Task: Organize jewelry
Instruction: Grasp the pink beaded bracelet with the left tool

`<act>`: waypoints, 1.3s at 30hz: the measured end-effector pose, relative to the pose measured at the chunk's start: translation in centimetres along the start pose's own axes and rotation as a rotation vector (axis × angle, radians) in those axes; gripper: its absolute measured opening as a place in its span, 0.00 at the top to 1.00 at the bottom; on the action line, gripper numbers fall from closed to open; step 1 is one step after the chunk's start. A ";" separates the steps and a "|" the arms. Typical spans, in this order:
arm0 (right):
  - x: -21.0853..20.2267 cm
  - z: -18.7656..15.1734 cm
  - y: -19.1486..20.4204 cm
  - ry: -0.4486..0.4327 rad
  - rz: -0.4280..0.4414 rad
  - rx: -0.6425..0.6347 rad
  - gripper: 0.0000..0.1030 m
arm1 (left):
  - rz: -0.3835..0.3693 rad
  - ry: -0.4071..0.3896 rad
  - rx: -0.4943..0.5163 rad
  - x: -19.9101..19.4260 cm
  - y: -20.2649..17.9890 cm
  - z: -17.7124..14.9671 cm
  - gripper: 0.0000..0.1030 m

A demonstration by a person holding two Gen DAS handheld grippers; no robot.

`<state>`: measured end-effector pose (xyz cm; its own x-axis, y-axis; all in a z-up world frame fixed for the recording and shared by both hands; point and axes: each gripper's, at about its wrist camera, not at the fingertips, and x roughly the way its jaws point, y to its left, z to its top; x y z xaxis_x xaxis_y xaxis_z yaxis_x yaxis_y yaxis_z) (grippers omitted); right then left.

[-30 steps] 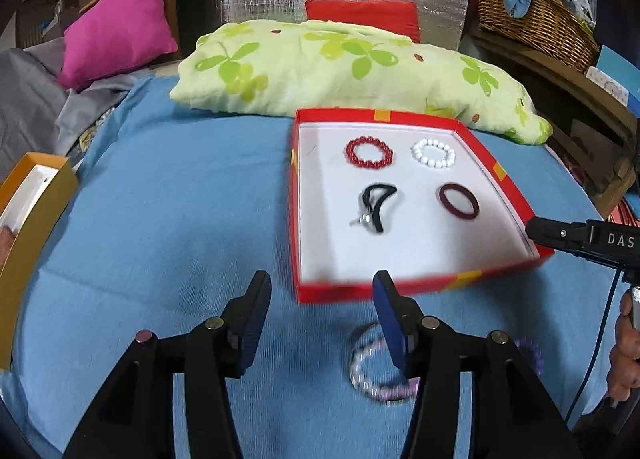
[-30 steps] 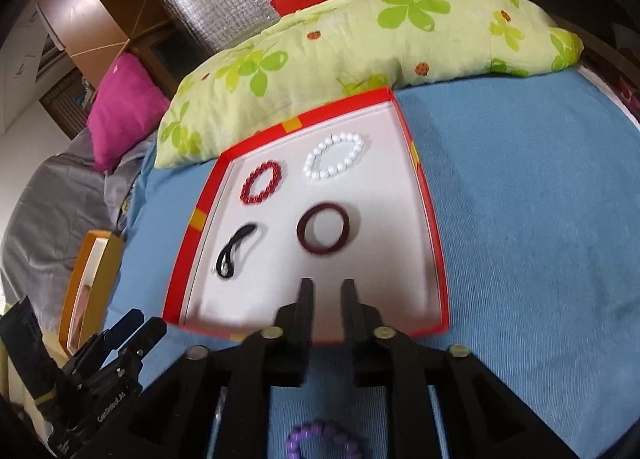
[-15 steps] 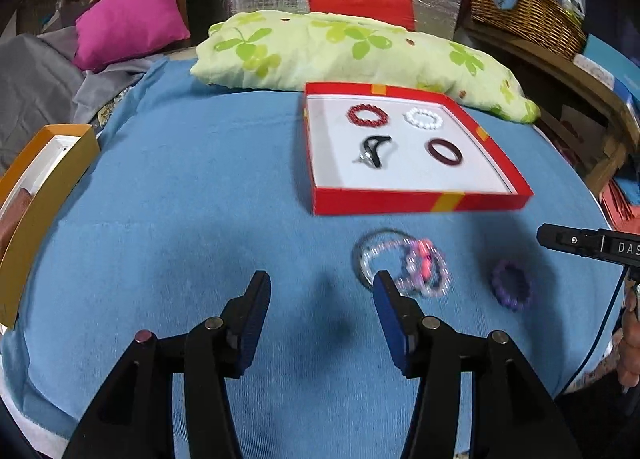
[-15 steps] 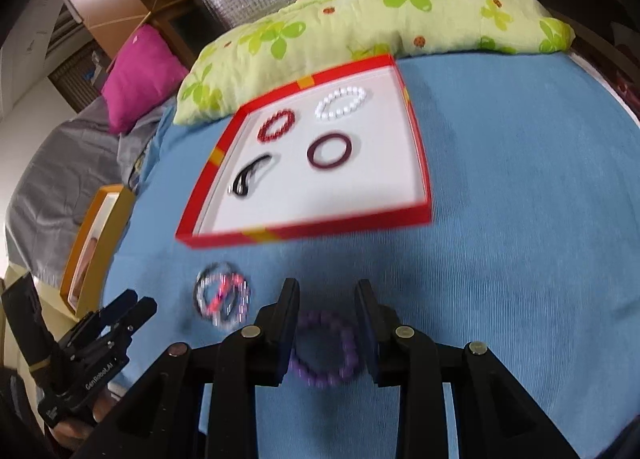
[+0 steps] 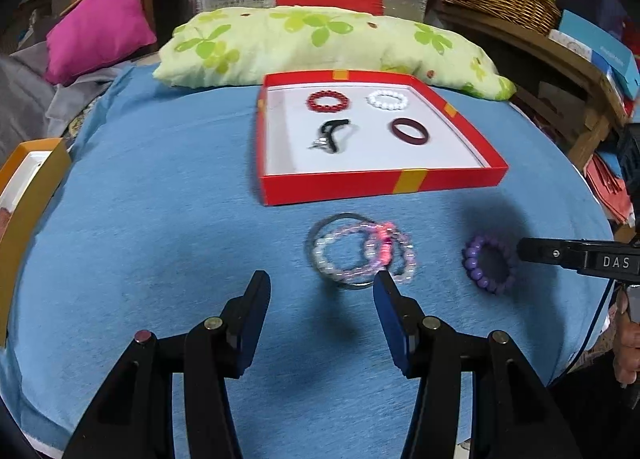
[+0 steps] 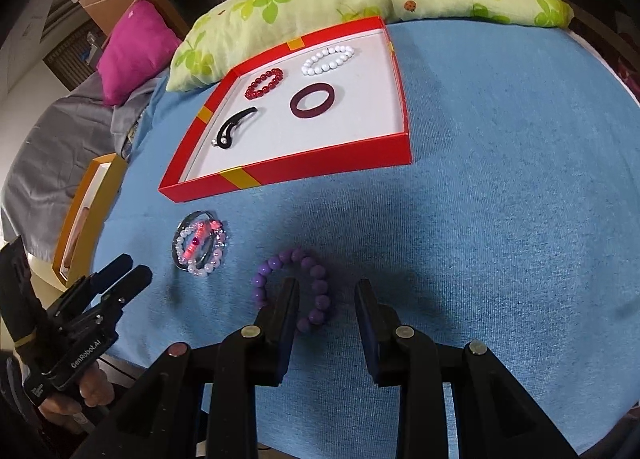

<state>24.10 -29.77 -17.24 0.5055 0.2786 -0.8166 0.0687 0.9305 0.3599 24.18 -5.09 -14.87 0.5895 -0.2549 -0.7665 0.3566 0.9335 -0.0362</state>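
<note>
While four pieces already lie in the red tray [image 5: 380, 183], I hold both claws over the blue counter [image 5: 160, 219] with three pieces yet to collect. Farthest left, an orange box [image 5: 24, 195] sits at the counter's edge, apart from the work. My left claw [image 5: 322, 287] hangs about half open and empty, its right finger just short of the tangle of bracelets [image 5: 360, 251], a metal bangle with clear and pink beads that lies near the tray's front wall. Inside the tray rest a red bead bracelet [image 5: 327, 100], a white bead bracelet [image 5: 387, 99], a black clip [image 5: 332, 133] and a dark red bangle [image 5: 409, 131]. To the right, the purple bracelet [image 6: 294, 287] lies on the cloth; my right claw [image 6: 326, 293], whose jaws have just been opening, stands narrowly parted with part of the ring between its fingers, gripping nothing that I can see. I judge this the reach for the purple bracelet. Next, the right claw must drop, straddle one side of the beads, close and carry it into the tray's bare near half.
</note>
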 end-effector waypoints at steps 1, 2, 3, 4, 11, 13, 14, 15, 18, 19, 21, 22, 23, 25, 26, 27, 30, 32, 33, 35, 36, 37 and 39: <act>0.1 0.0 0.0 0.004 0.003 0.001 0.70 | -0.007 0.003 0.008 0.2 -0.3 0.0 0.47; 0.1 0.1 0.1 0.008 0.006 -0.001 0.70 | -0.015 0.007 0.012 0.3 -0.6 0.0 0.47; 0.2 0.1 0.2 0.011 0.006 -0.004 0.70 | -0.024 0.009 0.014 0.4 -0.7 0.1 0.47; 0.3 0.1 0.3 0.014 0.005 -0.007 0.70 | -0.032 0.011 0.016 0.5 -0.9 0.1 0.47; 0.5 -0.1 0.3 0.027 0.007 -0.014 0.70 | -0.066 0.033 0.012 2.0 -1.7 0.7 0.47; 0.4 -0.1 0.1 0.028 0.009 -0.005 0.70 | -0.071 0.040 0.004 2.5 -1.9 0.9 0.47; 0.4 -0.1 -0.1 0.028 0.009 -0.003 0.70 | -0.073 0.043 0.004 2.7 -1.9 0.9 0.47; 0.3 -0.1 -0.2 0.027 0.010 0.001 0.70 | -0.075 0.048 0.006 2.9 -2.0 1.0 0.47; 0.2 -0.1 -0.3 0.025 0.010 0.004 0.70 | -0.081 0.054 0.009 3.5 -2.4 1.1 0.49; 0.2 -0.1 -0.4 0.025 0.011 0.005 0.70 | -0.084 0.058 0.010 3.7 -2.4 1.2 0.54; 0.3 0.0 -0.3 0.027 0.017 0.008 0.70 | -0.097 0.066 0.014 4.0 -2.5 1.2 0.69; 0.4 0.0 -0.3 0.028 0.017 0.007 0.70 | -0.108 0.073 0.012 4.2 -2.5 1.2 0.77; 0.4 0.0 -0.2 0.029 0.016 0.006 0.70 | -0.113 0.076 0.009 4.2 -2.4 1.2 0.83; 0.7 0.0 0.0 0.034 0.013 -0.001 0.70 | -0.134 0.078 0.006 4.1 -2.3 1.2 0.86; 0.9 0.0 0.1 0.038 0.010 -0.004 0.70 | -0.147 0.075 0.004 3.9 -2.2 1.2 0.92; 1.1 -0.1 0.3 0.043 0.003 -0.008 0.70 | -0.161 0.071 0.002 3.7 -2.1 1.2 0.93; 1.6 -0.1 0.8 0.041 -0.021 -0.026 0.70 | -0.182 0.054 0.002 2.9 -1.8 1.2 0.93; 1.8 -0.2 1.1 0.032 -0.037 -0.040 0.69 | -0.198 0.045 -0.002 2.3 -1.5 1.2 0.93; 1.9 -0.2 1.4 0.023 -0.046 -0.052 0.69 | -0.201 0.041 -0.002 2.1 -1.4 1.2 0.93; 2.0 -0.4 1.8 0.007 -0.068 -0.076 0.70 | -0.200 0.030 -0.006 1.7 -1.0 1.2 0.93; 2.2 -0.5 2.4 0.001 -0.095 -0.108 0.72 | -0.201 0.024 -0.014 1.5 -0.7 1.3 0.93; 2.3 -0.6 2.6 -0.005 -0.111 -0.126 0.75 | -0.205 0.019 -0.023 1.3 -0.3 1.4 0.93; 2.5 -0.9 3.4 -0.022 -0.164 -0.185 0.89 | -0.214 0.004 -0.047 0.8 0.5 1.6 0.93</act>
<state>24.80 -25.68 -18.45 0.5191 0.1168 -0.8467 -0.0067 0.9911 0.1327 25.97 -5.26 -14.54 0.5013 -0.4478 -0.7404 0.4391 0.8690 -0.2282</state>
